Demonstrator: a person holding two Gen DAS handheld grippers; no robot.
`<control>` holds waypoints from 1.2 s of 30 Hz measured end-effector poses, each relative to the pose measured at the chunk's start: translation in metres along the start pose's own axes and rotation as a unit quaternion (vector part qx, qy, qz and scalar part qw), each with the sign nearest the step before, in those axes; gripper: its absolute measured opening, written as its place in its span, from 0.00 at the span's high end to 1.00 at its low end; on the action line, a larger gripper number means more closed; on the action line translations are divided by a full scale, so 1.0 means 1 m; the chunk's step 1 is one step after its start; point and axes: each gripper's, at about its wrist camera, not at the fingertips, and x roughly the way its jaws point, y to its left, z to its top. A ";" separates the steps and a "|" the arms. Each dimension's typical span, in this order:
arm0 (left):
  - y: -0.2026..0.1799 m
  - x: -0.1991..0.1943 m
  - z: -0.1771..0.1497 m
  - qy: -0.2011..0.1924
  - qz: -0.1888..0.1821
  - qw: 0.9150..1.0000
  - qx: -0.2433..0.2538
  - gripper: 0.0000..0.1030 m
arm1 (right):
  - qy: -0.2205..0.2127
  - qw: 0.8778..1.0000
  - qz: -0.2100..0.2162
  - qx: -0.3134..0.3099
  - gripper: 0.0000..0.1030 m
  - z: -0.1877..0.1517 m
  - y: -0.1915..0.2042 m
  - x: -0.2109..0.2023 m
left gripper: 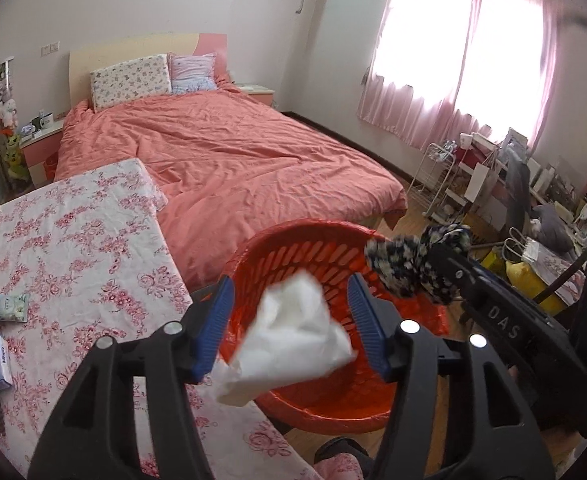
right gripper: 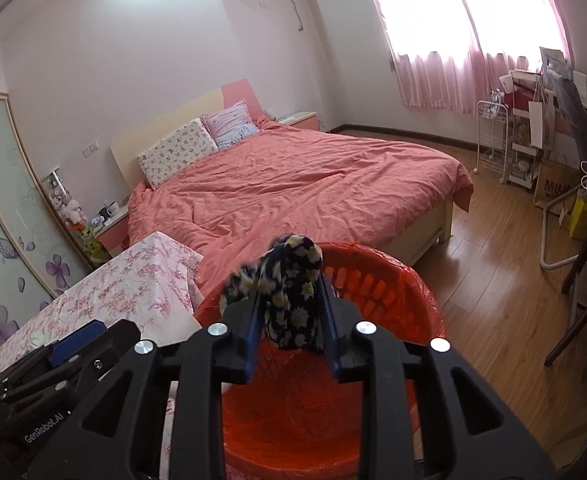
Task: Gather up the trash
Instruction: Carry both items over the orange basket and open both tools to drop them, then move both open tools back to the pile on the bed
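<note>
A crumpled white tissue (left gripper: 293, 336), soft and blurred, is seen between the wide-open jaws of the left gripper (left gripper: 291, 328), untouched by either blue ribbed pad, above the slotted orange plastic basket (left gripper: 321, 404). A dark floral cloth bundle (right gripper: 289, 292) is clamped between the jaws of the right gripper (right gripper: 291, 312), over the basket's far rim. Only the left view shows the tissue and the small packets on the floral-clothed counter (left gripper: 73, 248). A salmon-covered bed (right gripper: 293, 184) is seen behind.
</note>
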 end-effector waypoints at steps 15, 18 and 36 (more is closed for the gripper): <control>0.086 -0.064 -0.043 -0.006 0.116 0.993 -0.021 0.29 | 0.008 0.997 0.015 -0.075 0.52 -0.011 0.050 -0.023; 0.119 -0.085 -0.053 -0.003 0.143 0.989 -0.045 0.29 | 0.018 0.995 0.030 -0.095 0.52 -0.019 0.074 -0.024; 0.333 -0.211 -0.134 -0.007 0.322 0.922 -0.215 0.28 | 0.108 0.963 0.135 -0.207 0.52 -0.104 0.241 -0.012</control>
